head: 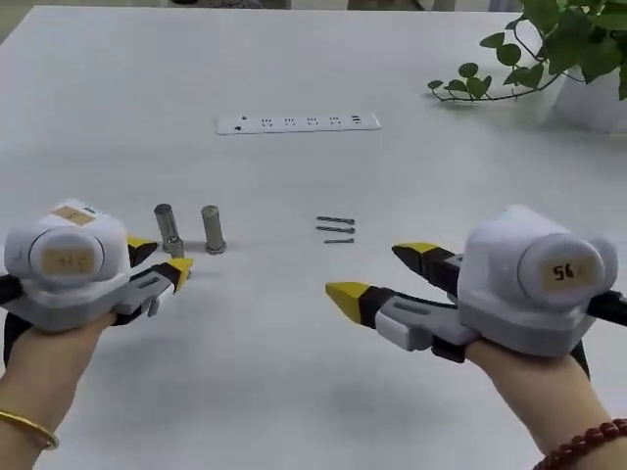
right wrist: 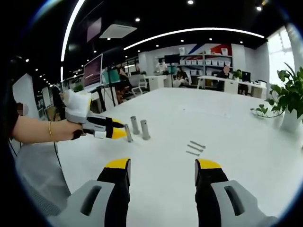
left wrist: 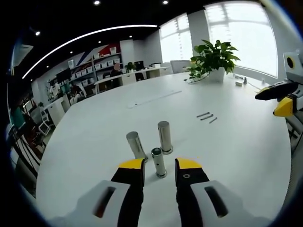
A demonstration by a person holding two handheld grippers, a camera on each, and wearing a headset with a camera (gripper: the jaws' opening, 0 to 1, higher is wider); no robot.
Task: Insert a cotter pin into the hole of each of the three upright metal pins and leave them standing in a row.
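Observation:
Three upright metal pins stand close together on the white table: one (head: 165,223) at the back left, one (head: 213,228) to its right, and a nearer one (head: 174,246). My left gripper (head: 162,257) is open, and its yellow tips flank the nearest pin (left wrist: 158,162) without clamping it; the other two pins (left wrist: 136,144) (left wrist: 164,136) stand just beyond. Three cotter pins (head: 336,229) lie side by side in the middle of the table. My right gripper (head: 377,271) hovers open and empty, short of the cotter pins (right wrist: 194,148).
A white power strip (head: 299,122) lies farther back on the table. A leafy plant (head: 563,44) in a white pot stands at the far right corner. Desks, shelves and people of an office fill the background beyond the table.

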